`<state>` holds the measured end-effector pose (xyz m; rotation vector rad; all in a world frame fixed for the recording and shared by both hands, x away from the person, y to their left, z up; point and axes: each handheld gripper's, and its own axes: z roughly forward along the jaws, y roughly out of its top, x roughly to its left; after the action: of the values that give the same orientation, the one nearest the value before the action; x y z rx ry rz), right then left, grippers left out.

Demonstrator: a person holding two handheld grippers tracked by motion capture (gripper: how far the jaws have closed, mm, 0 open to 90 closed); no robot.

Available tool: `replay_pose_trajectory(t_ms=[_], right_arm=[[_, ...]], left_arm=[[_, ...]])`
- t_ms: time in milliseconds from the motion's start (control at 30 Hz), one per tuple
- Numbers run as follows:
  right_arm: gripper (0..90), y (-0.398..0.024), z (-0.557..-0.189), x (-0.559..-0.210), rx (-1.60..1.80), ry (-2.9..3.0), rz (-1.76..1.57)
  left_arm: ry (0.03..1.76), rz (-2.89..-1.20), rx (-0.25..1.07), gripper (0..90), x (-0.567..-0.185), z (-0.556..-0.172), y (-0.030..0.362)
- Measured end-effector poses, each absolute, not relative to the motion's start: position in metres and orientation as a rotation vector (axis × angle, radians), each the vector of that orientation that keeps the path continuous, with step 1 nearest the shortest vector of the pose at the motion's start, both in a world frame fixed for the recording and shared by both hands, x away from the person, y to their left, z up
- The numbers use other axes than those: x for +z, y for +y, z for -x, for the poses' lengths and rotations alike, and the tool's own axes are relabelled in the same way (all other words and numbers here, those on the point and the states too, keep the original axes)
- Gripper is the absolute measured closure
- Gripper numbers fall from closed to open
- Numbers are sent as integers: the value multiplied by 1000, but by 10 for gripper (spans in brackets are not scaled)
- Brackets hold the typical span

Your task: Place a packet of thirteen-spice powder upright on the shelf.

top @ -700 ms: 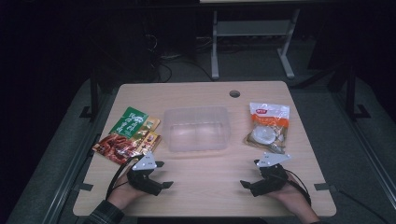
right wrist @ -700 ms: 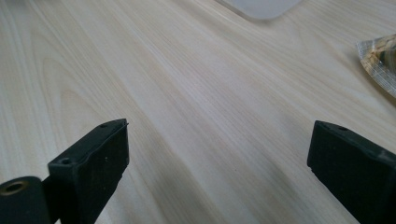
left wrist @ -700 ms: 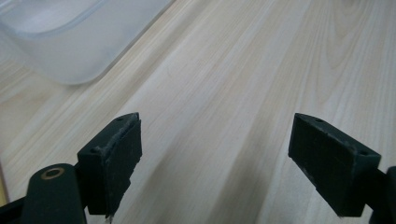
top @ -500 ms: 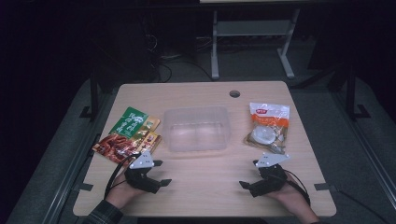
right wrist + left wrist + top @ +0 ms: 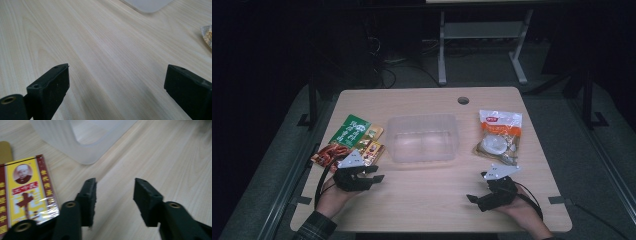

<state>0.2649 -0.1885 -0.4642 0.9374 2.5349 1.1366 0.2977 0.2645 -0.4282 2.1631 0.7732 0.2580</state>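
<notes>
A clear plastic container [image 5: 424, 137] stands in the middle of the wooden table [image 5: 427, 205]. Left of it lie a green packet [image 5: 352, 129] and red and yellow snack packets [image 5: 329, 152]. A clear bag of food with an orange label [image 5: 499, 135] lies to the right. My left gripper [image 5: 376, 173] rests at the near left beside the packets, its jaws open over bare wood. In the left gripper view [image 5: 115, 182] a yellow and red packet [image 5: 27, 192] lies just left of the jaws and the container's corner [image 5: 75, 142] sits ahead. My right gripper [image 5: 473, 201] rests at the near right, open wide [image 5: 117, 68].
A round cable hole [image 5: 463, 100] sits near the table's far edge. Beyond the table stands a grey metal frame [image 5: 482, 35] on a dark floor. In the right gripper view the container's corner [image 5: 147, 5] and the bag's edge [image 5: 207, 35] lie far ahead.
My left gripper has shifted a little to the left and away from the person, closer to the packets. The right gripper has stayed where it was.
</notes>
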Motion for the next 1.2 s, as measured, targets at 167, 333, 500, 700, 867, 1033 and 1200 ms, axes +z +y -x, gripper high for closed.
replay_pose_trajectory(t_ms=[167, 333, 500, 700, 867, 1033, 1200], right_arm=[[62, -188, -264, -464, 1138, 2543, -938], [67, -188, -264, -464, 1141, 2547, -933], [67, -188, -264, -464, 1139, 2560, -936], [67, -185, -265, -465, 1136, 2571, -934], [126, -187, -266, -465, 1142, 2598, -959], [131, -185, -266, -465, 1124, 2616, -950], [131, -184, -266, -467, 1111, 2620, -927]], left_arm=[[814, -2176, 276, 717, -423, -308, 271], [868, -2167, 289, 814, -421, -320, 279], [890, -2153, 279, 894, -420, -332, 285], [909, -2158, 291, 898, -417, -349, 289], [918, -2137, 302, 899, -415, -364, 289], [941, -2133, 317, 898, -417, -379, 288], [963, -2144, 351, 899, -421, -395, 287]])
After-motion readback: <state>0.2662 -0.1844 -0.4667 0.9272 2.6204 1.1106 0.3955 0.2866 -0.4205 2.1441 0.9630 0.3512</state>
